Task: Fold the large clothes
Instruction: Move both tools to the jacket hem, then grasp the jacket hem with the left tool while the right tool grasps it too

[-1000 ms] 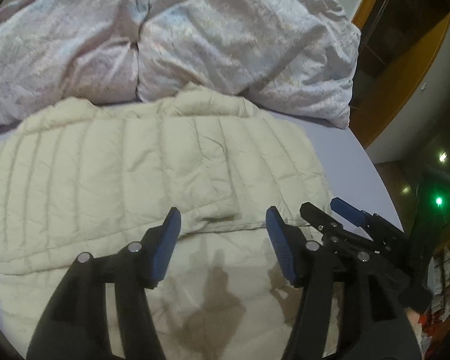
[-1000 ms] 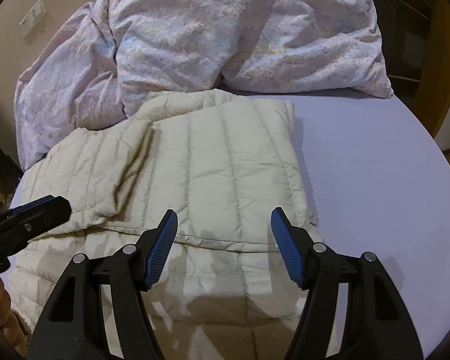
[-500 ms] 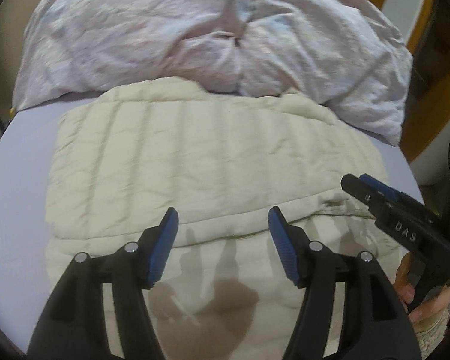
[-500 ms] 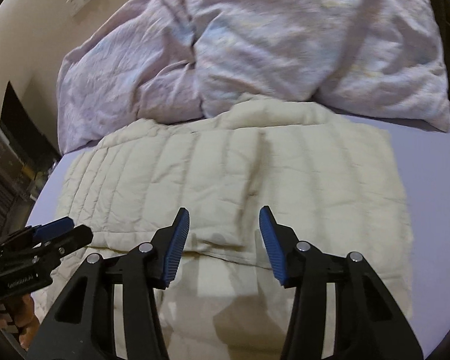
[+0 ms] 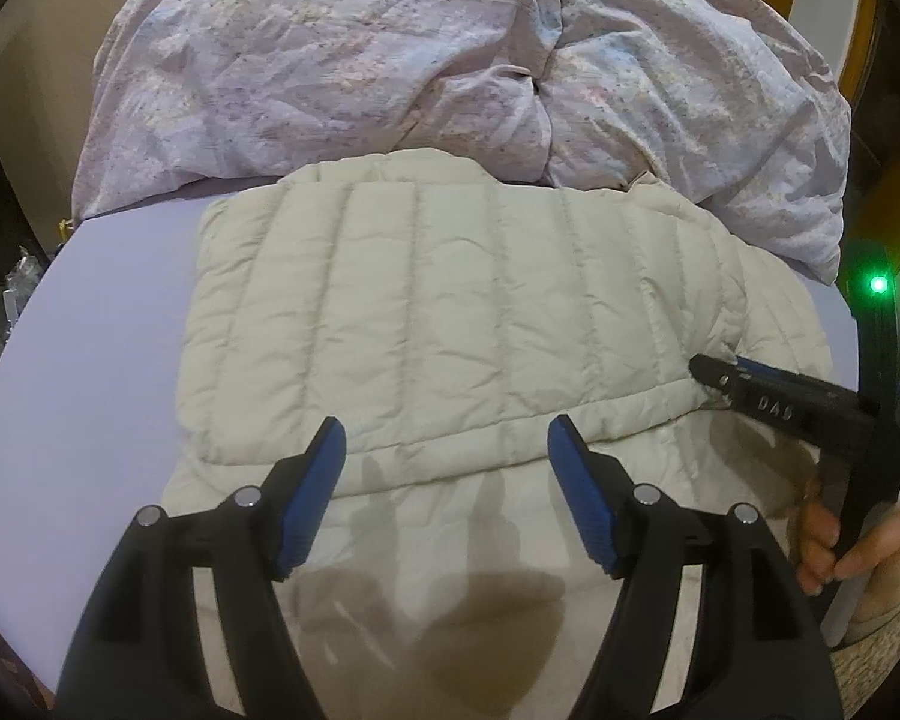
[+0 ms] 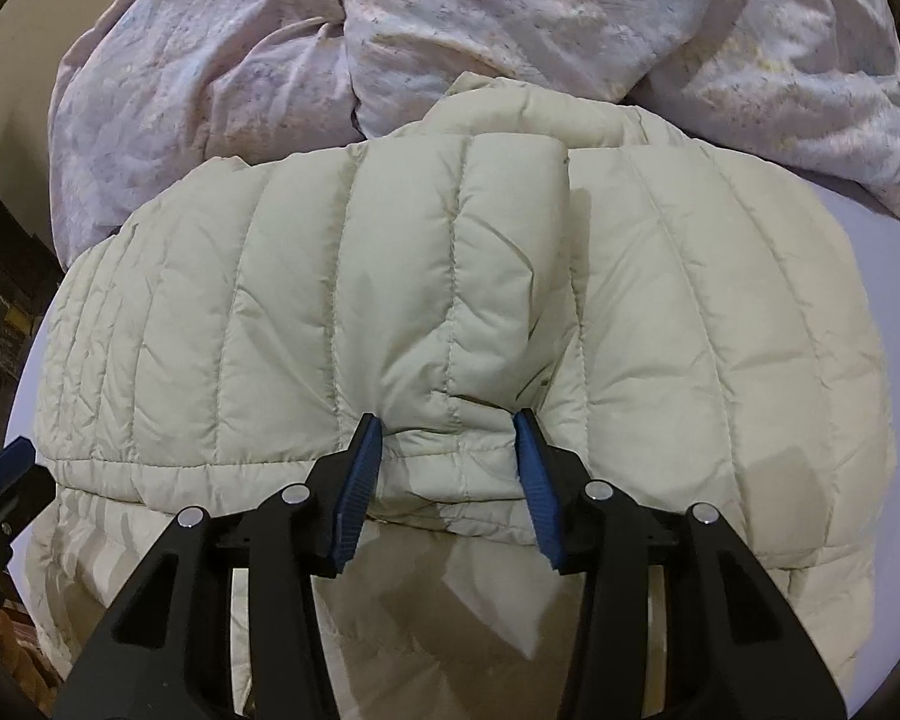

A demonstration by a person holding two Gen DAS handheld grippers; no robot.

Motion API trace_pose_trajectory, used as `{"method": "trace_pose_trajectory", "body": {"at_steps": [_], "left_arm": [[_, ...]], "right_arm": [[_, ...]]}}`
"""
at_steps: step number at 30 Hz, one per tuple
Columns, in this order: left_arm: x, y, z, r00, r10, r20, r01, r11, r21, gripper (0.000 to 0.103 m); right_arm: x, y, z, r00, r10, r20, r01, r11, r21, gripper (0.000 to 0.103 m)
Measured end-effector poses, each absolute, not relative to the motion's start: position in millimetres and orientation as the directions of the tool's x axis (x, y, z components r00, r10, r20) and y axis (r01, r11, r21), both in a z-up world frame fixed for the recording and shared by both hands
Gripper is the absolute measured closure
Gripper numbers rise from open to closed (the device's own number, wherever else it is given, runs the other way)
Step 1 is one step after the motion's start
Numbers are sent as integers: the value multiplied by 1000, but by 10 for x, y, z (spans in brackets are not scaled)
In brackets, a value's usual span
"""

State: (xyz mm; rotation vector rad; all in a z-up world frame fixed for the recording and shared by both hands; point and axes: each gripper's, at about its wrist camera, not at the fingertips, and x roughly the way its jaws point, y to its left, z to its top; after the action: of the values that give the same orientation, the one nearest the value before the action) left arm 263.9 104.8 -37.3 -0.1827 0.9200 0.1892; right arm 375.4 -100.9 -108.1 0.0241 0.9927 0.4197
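The cream quilted jacket [image 6: 426,276] lies flat on the lavender bed sheet [image 5: 108,324], its far end against the crumpled floral duvet [image 5: 390,54]. An upper layer is already doubled over the lower one, and its hem runs across both views just ahead of the tools.

In the right wrist view, the right gripper [image 6: 448,420] has its blue fingers [image 6: 360,468] set either side of a bunched bit of that hem. Both pads appear to touch the padding, and the cloth puckers between them, yet a clear gap remains. I judge them partly closed around the hem, not yet clamped firm. The left wrist view shows the same tool from the side with its tip at the folded layer's right corner.

The left gripper [image 5: 447,444] hovers over the same hem nearer the jacket's left side, its fingers [image 5: 312,492] spread wide and holding nothing.

The step in hand looks like taking hold of the folded edge for the following fold. The next move seems to call for the right fingers to close fully on the hem, and for the left to drop and pinch its own stretch of hem. Both should then lift together so the slippery, puffy layer carries over evenly without slumping or sliding out.
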Motion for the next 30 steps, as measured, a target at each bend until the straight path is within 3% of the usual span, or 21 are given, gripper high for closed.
{"method": "trace_pose_trajectory", "body": {"at_steps": [3,5,6,16,24,30], "left_arm": [[2513,1080,-363,598,113,-794,-242,969,-45,30],[2423,1103,-358,600,131,-789,-243,970,-24,28],[2381,1113,-358,600,141,-787,-245,970,-13,28],[1753,1226,-443,585,216,-782,-262,963,69,22],[1206,1328,-560,563,274,-780,-292,949,122,19],[750,1468,-670,532,245,-811,-322,944,75,19]], "right_arm": [[3691,-1061,-1037,462,364,-809,-337,916,219,53],[3638,-1117,-990,450,378,-810,-338,911,237,39],[3597,-1156,-964,445,383,-809,-338,909,245,36],[3000,-1734,-739,431,420,-799,-335,896,290,19],[2452,-2647,-806,427,400,-811,-233,915,329,19],[1978,-3134,-969,371,413,-832,-191,911,367,19]]}}
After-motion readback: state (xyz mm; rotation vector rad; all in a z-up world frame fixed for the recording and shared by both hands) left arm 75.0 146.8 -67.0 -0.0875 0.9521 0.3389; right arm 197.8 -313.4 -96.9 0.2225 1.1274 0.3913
